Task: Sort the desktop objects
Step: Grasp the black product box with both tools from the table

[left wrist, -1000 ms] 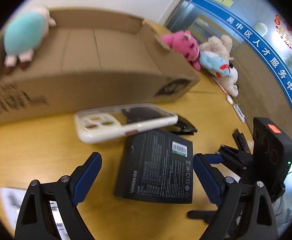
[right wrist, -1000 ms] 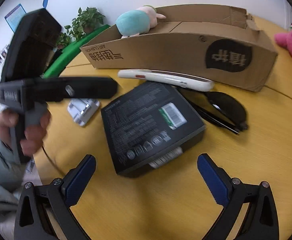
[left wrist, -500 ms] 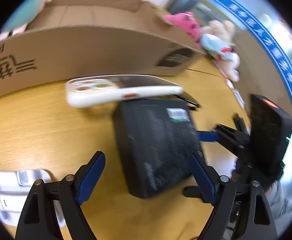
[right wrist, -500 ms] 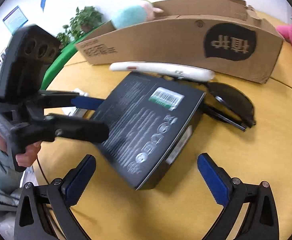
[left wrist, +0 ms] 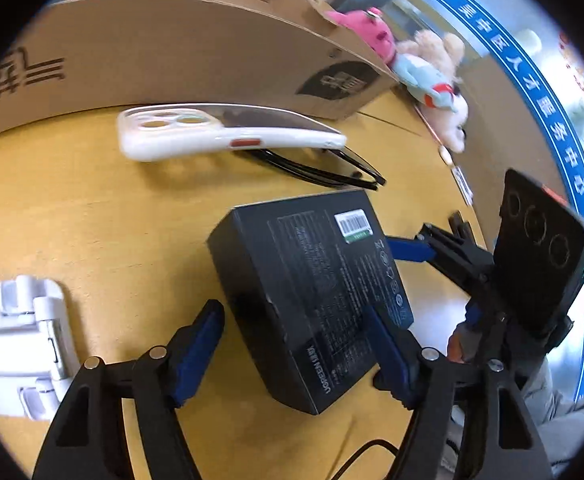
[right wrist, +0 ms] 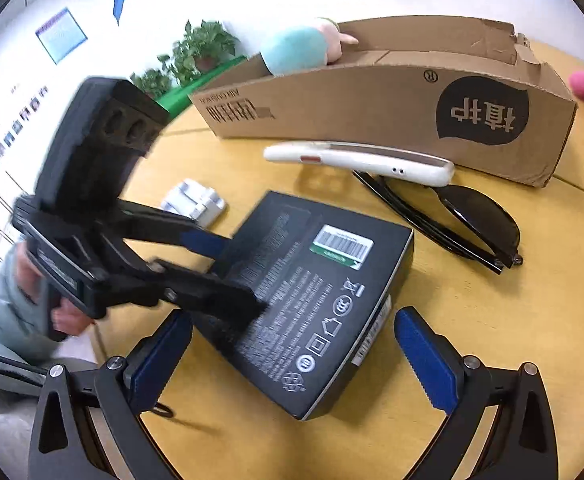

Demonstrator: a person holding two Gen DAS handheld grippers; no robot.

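**Both claws at the black box**

On the yellow counter point(right wrist: 511, 320) a flat black box point(left wrist: 311, 288) lies label side up, barcode sticker showing, near the counter's near edge. From where I stand, the left claw point(left wrist: 297, 344) straddles one corner of it: its blue pads point(left wrist: 202, 344) sit either side of the box, narrowed toward it, though I cannot tell whether they press on it yet. The right claw point(right wrist: 292, 354) stands wide, with the box's near corner between its fingers and clear space on both sides.

Beyond the box, black sunglasses point(right wrist: 463, 220) lie folded on the counter, and a white phone case point(left wrist: 220, 132) rests partly on top of them, one end propped up. Just behind those runs a long cardboard box point(right wrist: 391, 112), open at the top, with a teal plush point(right wrist: 295, 52) at its far end. A white stand point(left wrist: 16, 344) lies to the left claw's left side. Pink and pale plush toys point(left wrist: 423, 64) sit past the cardboard box's right end.
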